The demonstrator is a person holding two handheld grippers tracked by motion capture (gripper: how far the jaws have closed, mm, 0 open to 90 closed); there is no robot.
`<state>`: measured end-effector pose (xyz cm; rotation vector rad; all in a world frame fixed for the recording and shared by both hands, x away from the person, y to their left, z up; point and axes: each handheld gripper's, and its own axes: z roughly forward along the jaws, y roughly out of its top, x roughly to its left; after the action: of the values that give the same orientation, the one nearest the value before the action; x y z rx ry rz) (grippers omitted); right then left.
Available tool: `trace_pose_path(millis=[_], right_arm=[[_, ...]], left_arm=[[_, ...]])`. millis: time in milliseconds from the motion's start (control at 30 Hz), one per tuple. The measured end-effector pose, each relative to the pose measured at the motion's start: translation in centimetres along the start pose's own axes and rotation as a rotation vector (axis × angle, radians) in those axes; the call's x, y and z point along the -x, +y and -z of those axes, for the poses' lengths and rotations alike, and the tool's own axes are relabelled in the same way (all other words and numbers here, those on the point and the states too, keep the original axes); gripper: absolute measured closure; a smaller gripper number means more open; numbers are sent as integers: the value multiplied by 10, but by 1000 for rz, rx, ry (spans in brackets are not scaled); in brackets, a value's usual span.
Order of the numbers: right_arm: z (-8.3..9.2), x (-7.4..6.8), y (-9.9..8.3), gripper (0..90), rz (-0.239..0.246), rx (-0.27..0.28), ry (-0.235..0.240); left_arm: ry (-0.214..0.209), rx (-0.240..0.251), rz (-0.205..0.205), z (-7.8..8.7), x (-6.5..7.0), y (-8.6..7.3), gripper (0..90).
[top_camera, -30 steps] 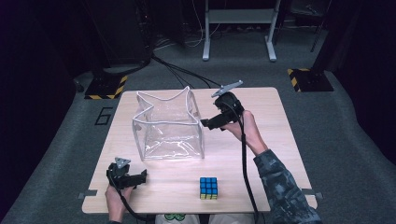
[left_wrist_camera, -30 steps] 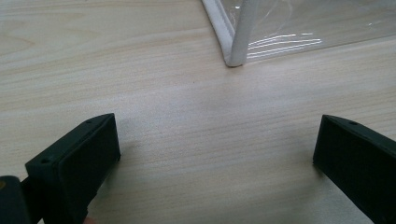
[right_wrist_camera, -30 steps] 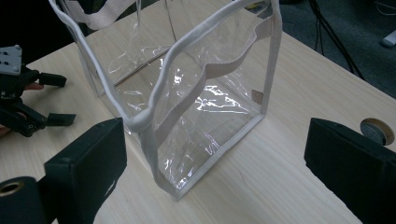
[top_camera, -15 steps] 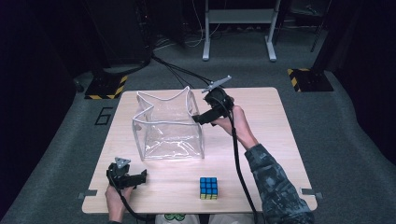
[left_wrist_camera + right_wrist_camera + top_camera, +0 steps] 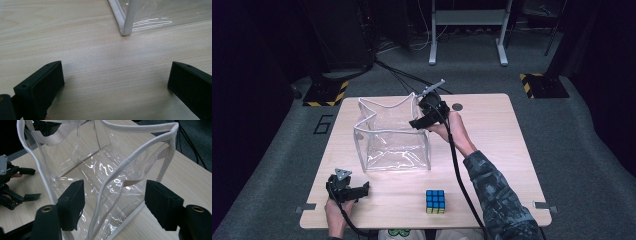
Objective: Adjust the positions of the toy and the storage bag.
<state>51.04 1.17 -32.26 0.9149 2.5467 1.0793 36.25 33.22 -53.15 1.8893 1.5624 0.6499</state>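
Note:
A clear plastic bag with white trim stands open-topped in the middle of the wooden table. My right gripper is at the bag's top rim on its right rear side. In the right gripper view the white-edged rim runs between the two jaws; the right gripper has just been closing, and its pads stand apart from the plastic. My left gripper rests near the table's front left, open over bare wood, with the bag's near corner ahead of it. A colour cube sits near the front edge.
A small round grommet is set in the table behind the right hand. Black cables run over the grey floor behind the table. A metal stand is at the back. Yellow-black striped bases flank the table.
The right hand has moved left and a little farther back along the bag, bringing its jaws around the top rim. The left gripper and the cube have stayed put.

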Motion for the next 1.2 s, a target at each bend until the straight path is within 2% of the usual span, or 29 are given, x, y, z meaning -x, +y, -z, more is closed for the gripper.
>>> trace_pose_path(millis=[267,333,467,667,800,1200], right_arm=[[-13,3,4,487,-23,-19,-5],[-15,4,3,534,-39,-22,11],[-15,4,2,642,-54,-16,36],[-12,5,0,788,-79,-8,25],[-9,7,-2,828,-87,-4,22],[-2,15,-11,863,-121,30,1]], left_arm=[[0,0,0,0,0,0,2],[0,0,0,0,0,0,3],[-1,3,-2,0,0,0,3],[-2,2,-1,0,0,0,3],[-1,2,-2,0,0,0,4],[-3,3,-3,0,0,0,4]])
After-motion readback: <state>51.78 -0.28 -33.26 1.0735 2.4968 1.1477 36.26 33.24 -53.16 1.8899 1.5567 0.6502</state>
